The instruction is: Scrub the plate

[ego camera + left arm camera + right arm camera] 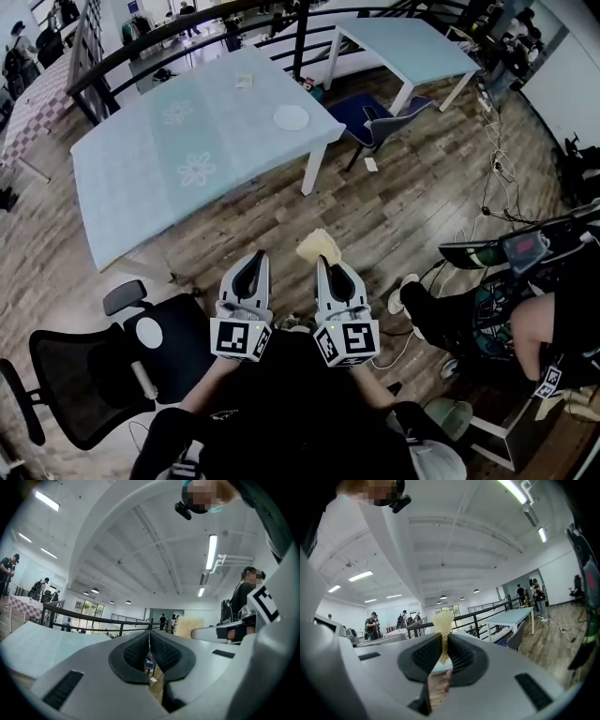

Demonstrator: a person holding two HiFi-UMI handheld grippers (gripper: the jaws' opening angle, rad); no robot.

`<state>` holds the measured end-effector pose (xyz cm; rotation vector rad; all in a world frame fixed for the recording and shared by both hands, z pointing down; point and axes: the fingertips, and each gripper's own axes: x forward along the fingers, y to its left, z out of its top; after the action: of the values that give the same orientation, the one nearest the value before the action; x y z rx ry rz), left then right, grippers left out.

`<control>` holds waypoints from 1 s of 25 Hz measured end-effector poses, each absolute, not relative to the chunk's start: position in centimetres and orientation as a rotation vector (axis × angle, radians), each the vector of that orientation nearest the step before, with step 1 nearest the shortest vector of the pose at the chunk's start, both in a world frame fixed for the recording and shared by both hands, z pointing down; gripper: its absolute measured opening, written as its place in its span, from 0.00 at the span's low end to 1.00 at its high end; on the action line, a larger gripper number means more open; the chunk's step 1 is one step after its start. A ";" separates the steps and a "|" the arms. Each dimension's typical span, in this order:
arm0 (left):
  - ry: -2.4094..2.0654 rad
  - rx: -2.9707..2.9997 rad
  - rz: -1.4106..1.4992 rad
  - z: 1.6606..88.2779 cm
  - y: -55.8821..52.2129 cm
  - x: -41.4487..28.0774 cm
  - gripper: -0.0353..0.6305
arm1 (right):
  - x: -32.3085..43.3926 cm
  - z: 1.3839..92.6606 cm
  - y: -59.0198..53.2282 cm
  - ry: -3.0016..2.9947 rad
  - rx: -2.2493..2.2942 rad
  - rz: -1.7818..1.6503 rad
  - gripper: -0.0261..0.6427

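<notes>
While pinched tight, right hand-held gripper (442, 639) holds sponge (443, 620).

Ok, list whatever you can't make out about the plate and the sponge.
- Plate: head view, too small and distant to show any dirt.
- Sponge: right gripper view, its lower part is hidden between the right gripper's pads.
- Small item on the table: head view, too small to identify.
</notes>
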<state>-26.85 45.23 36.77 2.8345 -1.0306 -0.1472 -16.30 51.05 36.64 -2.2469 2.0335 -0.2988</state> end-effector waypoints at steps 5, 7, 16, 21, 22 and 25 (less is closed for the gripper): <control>-1.026 2.847 -0.144 36.6 45.4 -26.1 0.08 | -15.6 36.8 51.5 2.020 -2.246 -0.309 0.10; -1.025 2.842 -0.139 36.7 45.6 -25.9 0.07 | -15.3 36.9 51.7 2.012 -2.257 -0.314 0.11; -1.038 2.822 -0.112 37.5 45.1 -25.8 0.07 | -14.7 37.8 50.9 1.998 -2.287 -0.365 0.10; -1.028 2.816 -0.134 37.9 43.1 -25.0 0.07 | -14.2 38.6 49.1 2.004 -2.321 -0.386 0.10; -1.021 2.819 -0.140 37.9 42.6 -24.7 0.07 | -13.9 38.7 48.8 2.000 -2.333 -0.389 0.10; -1.005 2.824 -0.155 37.9 41.1 -23.5 0.07 | -12.9 38.9 47.6 1.981 -2.364 -0.396 0.10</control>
<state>-23.53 41.14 37.90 2.8239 -1.0053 -0.1550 -12.86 47.64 38.89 -2.3636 1.9813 -0.3964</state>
